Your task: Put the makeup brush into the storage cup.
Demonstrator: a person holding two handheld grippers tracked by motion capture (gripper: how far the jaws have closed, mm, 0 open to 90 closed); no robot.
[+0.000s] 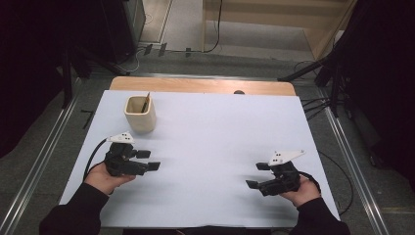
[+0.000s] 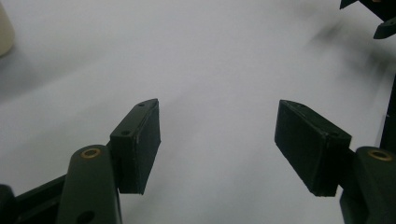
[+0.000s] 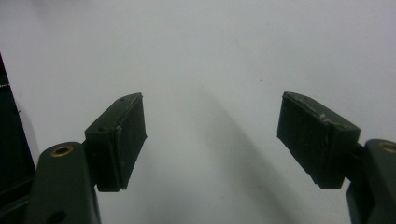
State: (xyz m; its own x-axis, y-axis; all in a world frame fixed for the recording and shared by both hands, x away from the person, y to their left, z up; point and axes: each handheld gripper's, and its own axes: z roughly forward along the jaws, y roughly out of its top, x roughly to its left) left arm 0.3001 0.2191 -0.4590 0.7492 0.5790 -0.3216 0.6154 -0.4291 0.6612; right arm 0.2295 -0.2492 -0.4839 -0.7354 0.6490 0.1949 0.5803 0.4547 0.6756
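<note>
Hands: two hands are seen entering from the bottom of the high view, each in a dark sleeve, each wrapped around a black gripper held low over the white table [image 1: 210,147].
Left gripper [image 1: 148,160]: held at the left side of the table, jaws pointed toward the table's middle and set wide apart, with nothing between them.
Right gripper [image 1: 257,175]: held at the right side, well apart from the left one, jaws pointed inward toward the middle, also spread with nothing between them.
Cup [image 1: 140,113]: a cream cup is stood upright on the table, just beyond the left gripper on the far side and not touched by it; it is well apart from the right gripper.
Stick [image 1: 145,103]: a thin brown stick is leaned inside the cup, its tip raised above the rim.
Left gripper view: the cup's edge [image 2: 4,32] is shown at the top left corner, and the jaw tips of the right gripper [image 2: 369,18] at the top right.
Right gripper view: bare white table [image 3: 210,56] is shown between its spread jaws.
</note>
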